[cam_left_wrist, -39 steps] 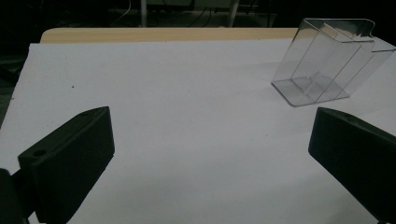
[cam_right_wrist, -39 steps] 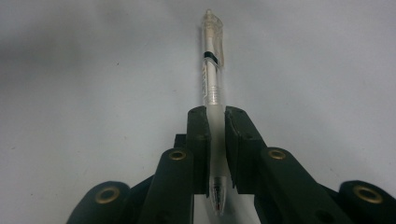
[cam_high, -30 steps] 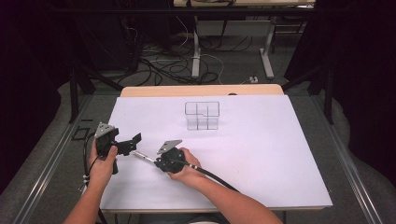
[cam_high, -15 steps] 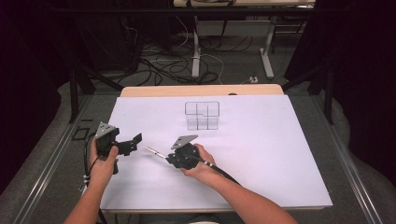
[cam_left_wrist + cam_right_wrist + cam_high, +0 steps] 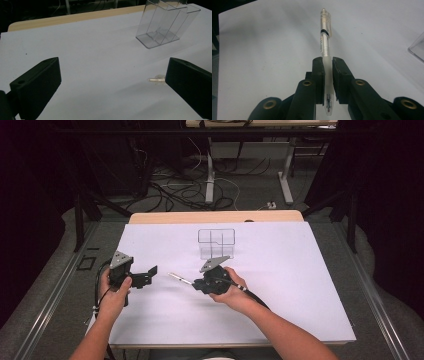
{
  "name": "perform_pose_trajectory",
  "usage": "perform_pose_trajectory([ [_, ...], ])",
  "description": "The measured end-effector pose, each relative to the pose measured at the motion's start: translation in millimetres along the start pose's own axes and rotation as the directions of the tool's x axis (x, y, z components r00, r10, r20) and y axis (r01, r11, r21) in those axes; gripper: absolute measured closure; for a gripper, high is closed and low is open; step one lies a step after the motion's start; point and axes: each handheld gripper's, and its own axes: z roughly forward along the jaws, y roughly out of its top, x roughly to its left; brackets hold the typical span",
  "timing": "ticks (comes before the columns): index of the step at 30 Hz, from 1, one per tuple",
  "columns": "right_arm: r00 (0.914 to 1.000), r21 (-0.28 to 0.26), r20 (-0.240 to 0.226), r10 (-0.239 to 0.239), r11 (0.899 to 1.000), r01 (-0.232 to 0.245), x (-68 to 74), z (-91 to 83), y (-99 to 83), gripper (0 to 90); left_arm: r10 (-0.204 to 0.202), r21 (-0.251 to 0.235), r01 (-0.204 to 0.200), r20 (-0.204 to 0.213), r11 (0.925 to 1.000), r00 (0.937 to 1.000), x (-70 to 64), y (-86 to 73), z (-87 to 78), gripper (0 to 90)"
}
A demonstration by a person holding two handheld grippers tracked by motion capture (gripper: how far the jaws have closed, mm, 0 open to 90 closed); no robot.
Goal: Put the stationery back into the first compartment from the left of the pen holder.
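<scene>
Having shifted toward the table's [image 5: 300, 285] middle, the right gripper [image 5: 194, 282] clenches the pen [image 5: 325, 40] near the front edge, left gripper [image 5: 150, 272] released, suggesting delivery into the clear organizer [image 5: 216, 243] comes next.

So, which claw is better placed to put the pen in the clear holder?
Right. The right claw is already shut on the pen and sits just in front of the holder. The left claw is open, empty and farther away.
</scene>
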Motion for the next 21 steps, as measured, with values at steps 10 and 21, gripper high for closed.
perform_pose_trajectory([
  [10,0.9998,0.032,0.012,-0.017,0.999,0.017,-18.3,-26.4,5.9,80.8,0.091,-0.005,-0.091,0.051,0.9959,0.9945,-12.0,6.9,-1.2,0.2],
  [21,0.9990,0.031,0.044,0.002,1.000,-0.004,-32.0,-41.9,8.7,80.8,0.290,0.011,-0.291,0.032,0.9568,0.9565,-39.7,16.3,2.8,8.9],
])
